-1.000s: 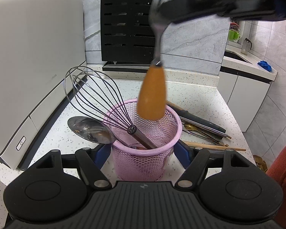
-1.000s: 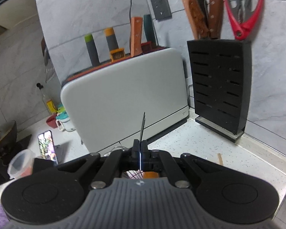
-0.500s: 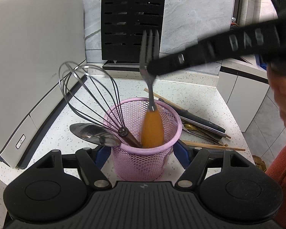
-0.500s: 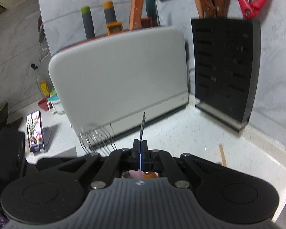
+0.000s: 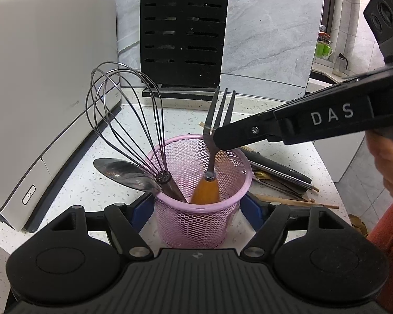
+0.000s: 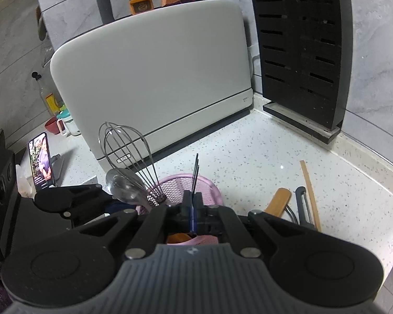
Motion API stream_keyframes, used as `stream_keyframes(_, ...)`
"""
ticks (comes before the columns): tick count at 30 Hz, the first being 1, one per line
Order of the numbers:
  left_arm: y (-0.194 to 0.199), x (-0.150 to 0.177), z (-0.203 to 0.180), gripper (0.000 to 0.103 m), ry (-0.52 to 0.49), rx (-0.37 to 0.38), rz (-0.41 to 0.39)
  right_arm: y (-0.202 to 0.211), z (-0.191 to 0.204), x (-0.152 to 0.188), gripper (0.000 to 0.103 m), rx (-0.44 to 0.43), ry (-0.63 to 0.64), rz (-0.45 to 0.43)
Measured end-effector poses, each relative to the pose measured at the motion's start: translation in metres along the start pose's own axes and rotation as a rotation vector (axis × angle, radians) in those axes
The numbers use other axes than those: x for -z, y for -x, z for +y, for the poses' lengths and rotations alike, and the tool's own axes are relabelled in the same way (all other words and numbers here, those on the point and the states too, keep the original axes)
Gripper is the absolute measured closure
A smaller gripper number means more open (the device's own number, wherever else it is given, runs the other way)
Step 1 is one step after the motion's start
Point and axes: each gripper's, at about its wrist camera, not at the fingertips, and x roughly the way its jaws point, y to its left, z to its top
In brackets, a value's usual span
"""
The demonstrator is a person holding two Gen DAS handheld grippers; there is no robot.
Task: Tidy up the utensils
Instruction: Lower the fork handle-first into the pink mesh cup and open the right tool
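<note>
White speckled countertop (image 5: 97, 183) is running under everything we are looking at, with a grey marbled wall behind it, a tall pale appliance (image 5: 39, 83) on one side and a black slotted knife block (image 5: 182, 34) standing in the corner.

We are seeing a pink mesh cup (image 5: 199, 219) sitting on the counter between the blue pads of the left gripper (image 5: 197, 205). Its jaws are opening around the cup, and we cannot tell whether the pads are touching the mesh.

The fork (image 5: 214, 141) is standing almost upright in the cup, its long axis running from the orange handle down inside the mesh to the tines pointing up toward the knife block, leaning slightly back. The right gripper (image 5: 216, 141) is coming in from the side and is clamping shut on the fork's metal neck just below the tines. In the right wrist view the tines (image 6: 196, 172) are sticking up edge-on above the closed fingers (image 6: 200, 204).

A whisk (image 5: 125, 120) is leaning out of the cup toward the appliance, wire loops up, and a spoon (image 5: 125, 174) is resting against the rim beside it, bowl outward.

Beside the cup, more utensils are lying flat on the counter: chopsticks (image 5: 296, 201), a wooden-handled tool (image 6: 279, 200) and a peeler (image 6: 302, 206).
</note>
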Motion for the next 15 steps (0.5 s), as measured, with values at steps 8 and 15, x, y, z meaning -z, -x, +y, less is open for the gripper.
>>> stream_keyframes(8, 0.0, -0.002, -0.003, 0.017, -0.012, -0.008, -0.005, 0.018, 0.001, 0.0, 0.096, -0.006, -0.028, -0.005)
stream_keyframes(15, 0.001, -0.002, -0.001, 0.021, -0.012, 0.003, 0.0, 0.05, -0.005, 0.019, 0.077, 0.034, -0.054, -0.025)
